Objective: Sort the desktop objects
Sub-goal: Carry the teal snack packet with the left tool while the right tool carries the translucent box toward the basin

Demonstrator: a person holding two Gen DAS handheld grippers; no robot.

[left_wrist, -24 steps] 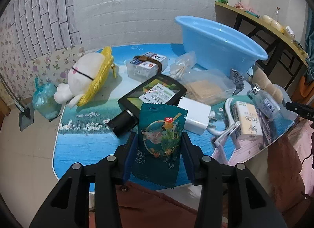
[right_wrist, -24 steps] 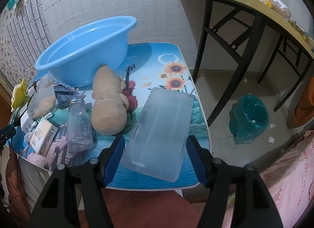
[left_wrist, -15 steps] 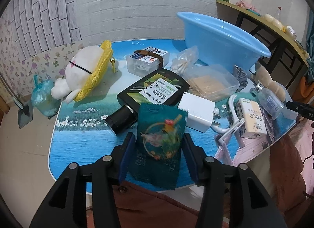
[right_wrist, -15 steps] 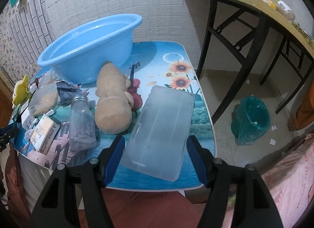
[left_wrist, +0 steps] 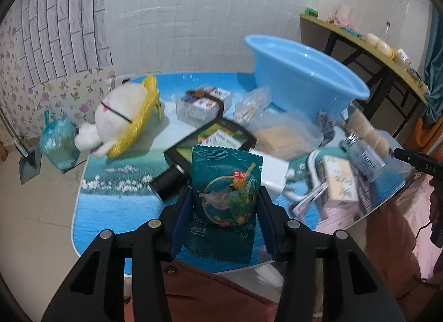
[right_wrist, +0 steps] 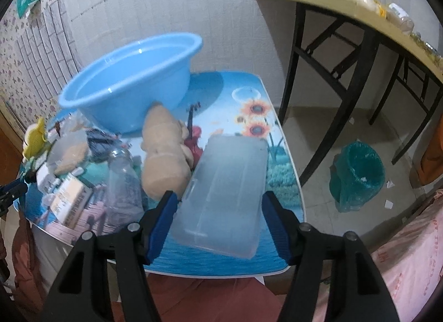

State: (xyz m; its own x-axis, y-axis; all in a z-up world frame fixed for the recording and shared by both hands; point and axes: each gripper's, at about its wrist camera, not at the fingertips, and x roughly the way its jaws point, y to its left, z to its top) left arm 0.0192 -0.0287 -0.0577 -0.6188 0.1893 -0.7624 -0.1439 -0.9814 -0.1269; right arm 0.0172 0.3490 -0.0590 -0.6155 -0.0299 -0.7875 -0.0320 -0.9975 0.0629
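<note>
Left gripper [left_wrist: 224, 212] clamped on a teal snack packet [left_wrist: 225, 200], blue pads pressed to both its edges, packet lifted upright above the near edge of the picture-printed desk [left_wrist: 116, 211]. Right gripper [right_wrist: 218, 215] closed about a clear plastic box [right_wrist: 227, 192], jaws roughly half spread, pads against its long sides, box raised and tilted over the desk's near right corner. Beyond the packet, scattered across the desk: a flat black box [left_wrist: 210, 139] with a green-and-white label, a white charger [left_wrist: 272, 174], a cream carton [left_wrist: 339, 182], a small clear bottle [left_wrist: 362, 154], a lidded clear tub [left_wrist: 288, 133] with something tan inside, a bag of cotton swabs [left_wrist: 250, 107] and a strapped bundle of small cartons [left_wrist: 203, 102]. White plush toy [left_wrist: 121, 118] lying in a yellow woven hat [left_wrist: 137, 122] at the far left side. Light blue basin [left_wrist: 301, 72] standing at the back, empty as far as can be seen. In the right wrist view, a tan plush toy [right_wrist: 164, 156] lying just left of the clear plastic box, near the basin's foot. Green-lined bin [right_wrist: 358, 175] on the floor beside a tall side table [right_wrist: 360, 14]. Much of the left wrist view blurred.
</note>
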